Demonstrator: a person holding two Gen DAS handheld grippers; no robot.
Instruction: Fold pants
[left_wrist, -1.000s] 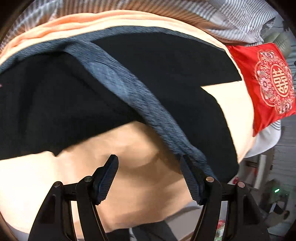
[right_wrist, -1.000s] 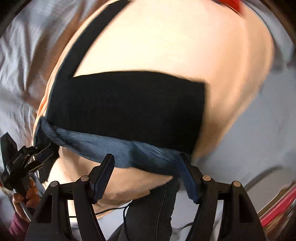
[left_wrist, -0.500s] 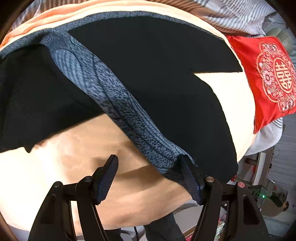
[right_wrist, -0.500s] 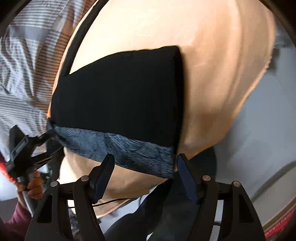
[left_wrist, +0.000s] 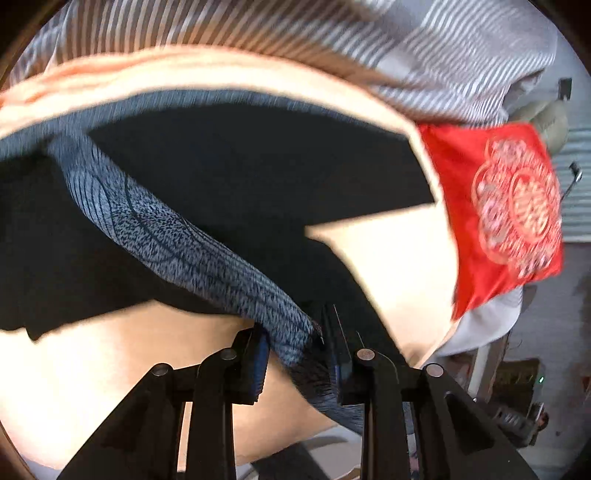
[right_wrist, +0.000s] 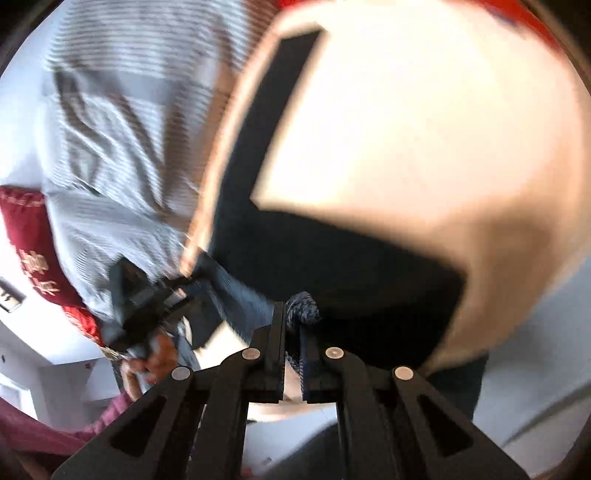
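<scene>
Black pants (left_wrist: 236, 192) with a blue-grey patterned waistband (left_wrist: 177, 243) lie on a peach cloth (left_wrist: 399, 258). My left gripper (left_wrist: 295, 336) is shut on one end of the waistband. In the right wrist view the pants (right_wrist: 332, 258) spread ahead, and my right gripper (right_wrist: 293, 325) is shut on a bunched bit of waistband (right_wrist: 303, 308). The left gripper (right_wrist: 147, 314) and the hand holding it show at the left of that view.
A red embroidered cushion (left_wrist: 506, 218) lies to the right of the peach cloth. Striped grey bedding (left_wrist: 332, 44) is behind it and shows in the right wrist view (right_wrist: 122, 129). A dark red cloth (right_wrist: 33, 254) is at the far left.
Both grippers were open at the waistband's ends and have closed on it. The right wrist view has swung, with the pants now bunching between the fingers.
</scene>
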